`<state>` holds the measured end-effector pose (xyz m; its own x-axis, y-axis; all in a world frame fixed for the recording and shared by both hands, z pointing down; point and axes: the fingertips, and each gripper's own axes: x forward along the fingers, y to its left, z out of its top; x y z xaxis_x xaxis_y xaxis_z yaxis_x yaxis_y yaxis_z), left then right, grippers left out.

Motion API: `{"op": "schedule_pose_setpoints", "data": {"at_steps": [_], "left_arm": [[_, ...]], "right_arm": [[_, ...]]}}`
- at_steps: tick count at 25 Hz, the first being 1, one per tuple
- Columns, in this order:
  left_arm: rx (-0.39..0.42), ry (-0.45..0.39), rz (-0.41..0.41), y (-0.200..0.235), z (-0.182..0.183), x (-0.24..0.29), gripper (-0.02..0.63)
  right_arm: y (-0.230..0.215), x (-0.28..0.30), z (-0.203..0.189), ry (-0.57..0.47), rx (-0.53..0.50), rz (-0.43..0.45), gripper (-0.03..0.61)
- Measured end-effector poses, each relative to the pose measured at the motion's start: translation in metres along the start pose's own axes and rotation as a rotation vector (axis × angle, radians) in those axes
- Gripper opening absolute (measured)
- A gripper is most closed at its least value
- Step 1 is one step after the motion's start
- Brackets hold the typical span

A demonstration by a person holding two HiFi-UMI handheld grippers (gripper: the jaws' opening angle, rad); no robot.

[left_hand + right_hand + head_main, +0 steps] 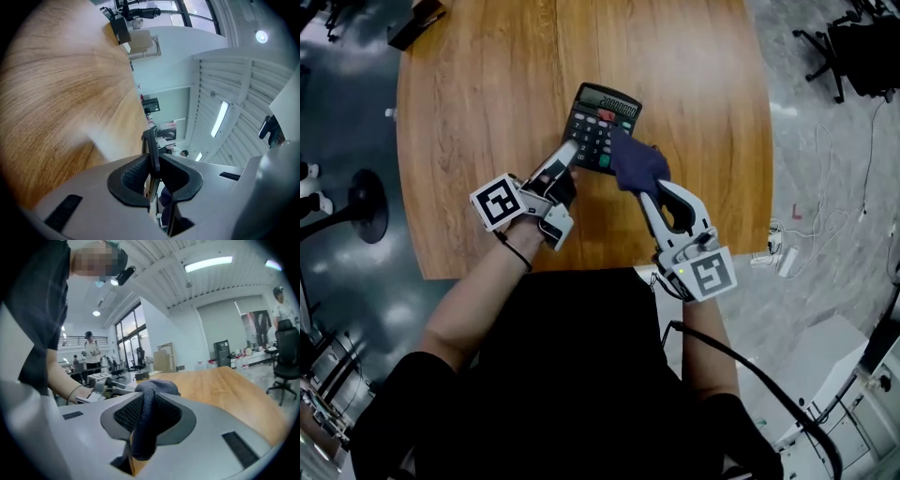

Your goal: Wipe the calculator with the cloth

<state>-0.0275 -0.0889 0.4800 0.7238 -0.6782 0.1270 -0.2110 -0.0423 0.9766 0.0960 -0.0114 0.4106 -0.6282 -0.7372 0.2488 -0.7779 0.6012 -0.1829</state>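
A black calculator (598,120) with a lit display lies tilted on the wooden table (487,112). My left gripper (569,152) is shut on its near left edge. In the left gripper view that edge shows as a thin dark plate (151,149) pinched between the black pads of the left gripper (152,174). My right gripper (642,187) is shut on a bunched dark blue cloth (637,165), which overlaps the calculator's near right corner. In the right gripper view the cloth (151,389) bulges out past the right gripper (146,417).
A black object (416,21) sits at the table's far left corner. Right of the table, on the floor, are an office chair (853,42) and a power strip with cables (784,258). The table's near edge runs just under both hands.
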Motion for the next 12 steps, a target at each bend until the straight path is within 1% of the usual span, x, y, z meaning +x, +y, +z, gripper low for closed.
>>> {"op": "schedule_pose_setpoints", "data": {"at_steps": [3, 5, 8, 12], "left_arm": [[0.010, 0.002, 0.008, 0.013, -0.006, 0.003, 0.072], [0.021, -0.001, 0.010, 0.021, -0.010, 0.006, 0.072], [0.039, -0.005, 0.035, 0.036, -0.015, 0.007, 0.072], [0.074, 0.017, 0.066, 0.054, -0.021, 0.009, 0.072]], "right_arm": [[-0.047, -0.002, -0.015, 0.044, -0.014, -0.188, 0.074], [-0.069, 0.000, -0.031, 0.090, -0.012, -0.279, 0.074], [-0.082, 0.011, -0.060, 0.160, 0.016, -0.350, 0.074], [-0.085, 0.027, -0.091, 0.220, 0.054, -0.391, 0.074]]}}
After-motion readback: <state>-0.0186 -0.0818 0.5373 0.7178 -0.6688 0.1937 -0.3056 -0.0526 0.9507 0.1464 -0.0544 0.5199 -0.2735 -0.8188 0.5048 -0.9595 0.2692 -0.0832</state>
